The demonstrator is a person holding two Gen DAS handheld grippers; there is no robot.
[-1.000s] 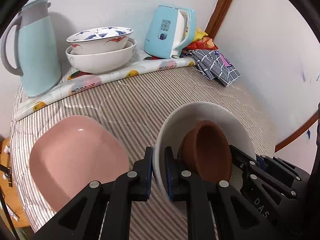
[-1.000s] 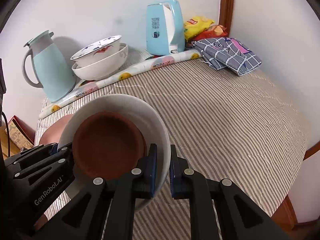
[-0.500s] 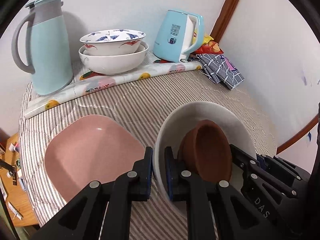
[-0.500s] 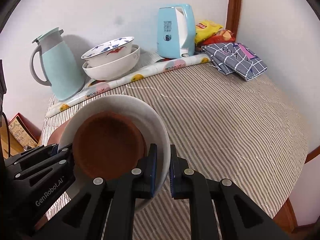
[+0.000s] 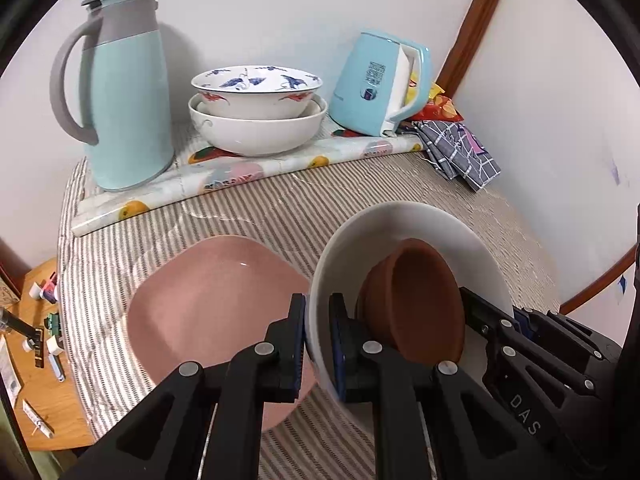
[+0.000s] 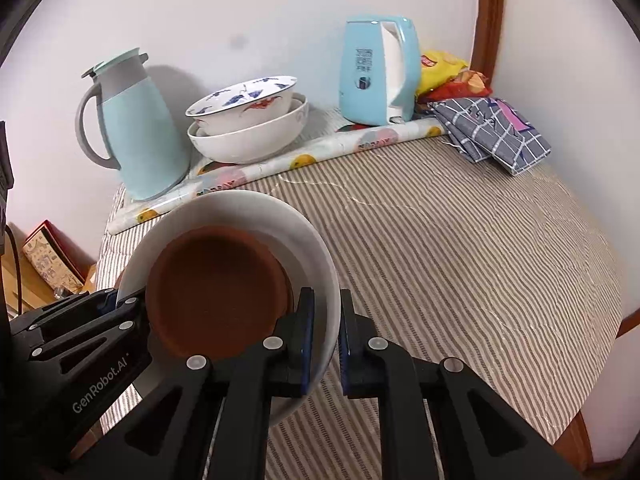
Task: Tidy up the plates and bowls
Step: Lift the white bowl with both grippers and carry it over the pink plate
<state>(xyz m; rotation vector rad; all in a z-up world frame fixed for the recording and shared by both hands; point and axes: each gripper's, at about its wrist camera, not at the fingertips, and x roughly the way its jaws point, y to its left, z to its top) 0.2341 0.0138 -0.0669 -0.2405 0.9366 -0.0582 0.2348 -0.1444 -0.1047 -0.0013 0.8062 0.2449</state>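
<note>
Striped desk (image 6: pixel 460 248) below — left claw (image 5: pixel 318 334) and right claw (image 6: pixel 326 334) each pinch opposite rims of the white bowl (image 6: pixel 256 208), sharing its weight; the brown bowl (image 6: pixel 216 288) nests inside.

Even soft indoor light, faint wall shadows, sharp focus, strong fisheye bending, dark corners.

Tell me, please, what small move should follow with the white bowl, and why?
Probably carry the white bowl on toward the stacked bowls by the wall. Both the left tool and right tool pinch its rim, the brown bowl rides inside, and it hangs above the striped tablecloth.
</note>
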